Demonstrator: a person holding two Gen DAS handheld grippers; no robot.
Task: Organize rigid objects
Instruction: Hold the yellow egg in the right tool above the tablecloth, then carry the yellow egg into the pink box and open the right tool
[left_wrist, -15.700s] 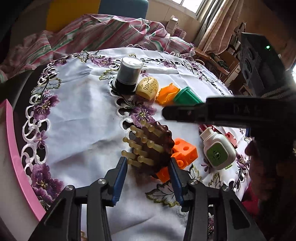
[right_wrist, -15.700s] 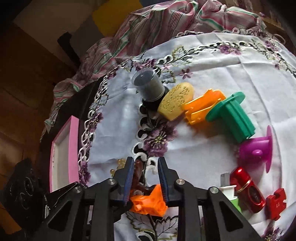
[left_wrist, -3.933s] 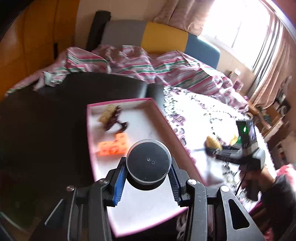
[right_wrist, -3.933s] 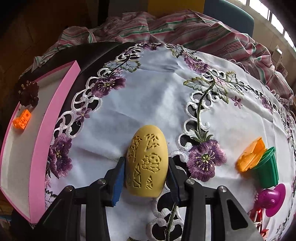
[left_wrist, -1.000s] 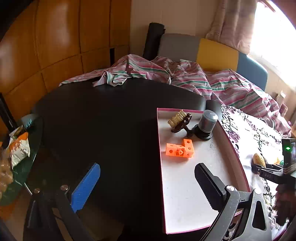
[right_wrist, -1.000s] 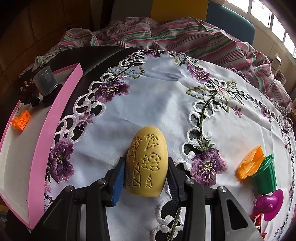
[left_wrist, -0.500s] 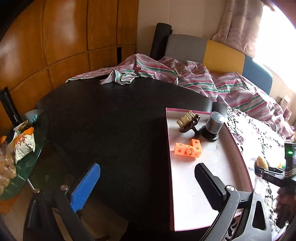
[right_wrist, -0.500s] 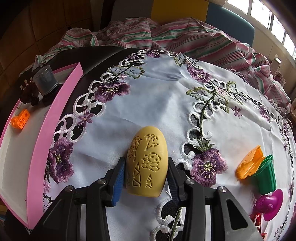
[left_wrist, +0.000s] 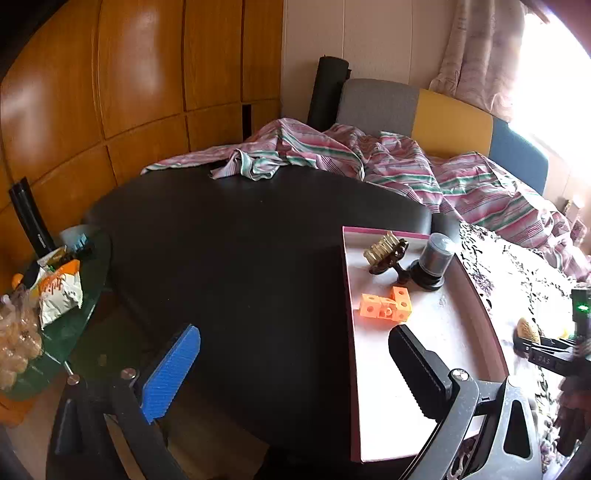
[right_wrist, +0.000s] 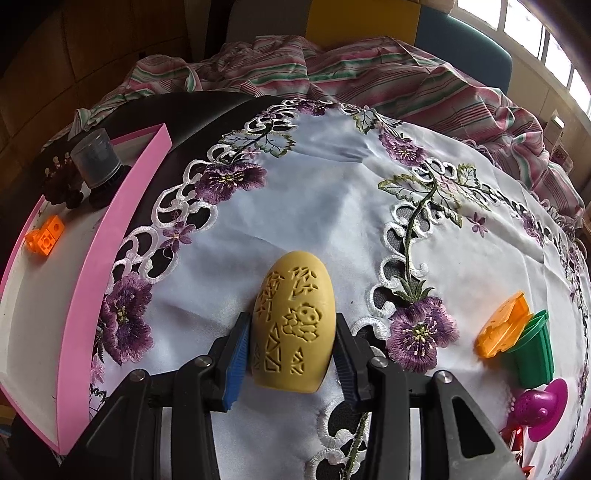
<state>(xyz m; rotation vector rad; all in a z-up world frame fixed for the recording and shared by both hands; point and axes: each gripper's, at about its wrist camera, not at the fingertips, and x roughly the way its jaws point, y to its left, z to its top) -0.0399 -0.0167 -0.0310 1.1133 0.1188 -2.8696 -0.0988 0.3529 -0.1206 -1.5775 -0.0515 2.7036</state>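
My right gripper (right_wrist: 291, 354) is shut on a yellow carved egg (right_wrist: 293, 325), held just above the embroidered white cloth (right_wrist: 332, 192). My left gripper (left_wrist: 291, 369) is wide open and empty, drawn back from the pink tray (left_wrist: 436, 354). In the tray stand a grey capped jar (left_wrist: 434, 258), a brown comb-like piece (left_wrist: 386, 253) and an orange block piece (left_wrist: 386, 306). The tray (right_wrist: 103, 236) also shows at the left of the right wrist view. The right gripper with the egg (left_wrist: 526, 330) shows at the right of the left wrist view.
On the cloth at the right lie an orange piece (right_wrist: 502, 325), a green cup (right_wrist: 533, 350) and a magenta funnel-like toy (right_wrist: 543, 408). A striped blanket (left_wrist: 369, 158) covers the sofa behind. A glass side table with snacks (left_wrist: 48, 295) stands at the left.
My left gripper has drawn a little further back from the tray and stays open. My right gripper still holds the egg in about the same place.
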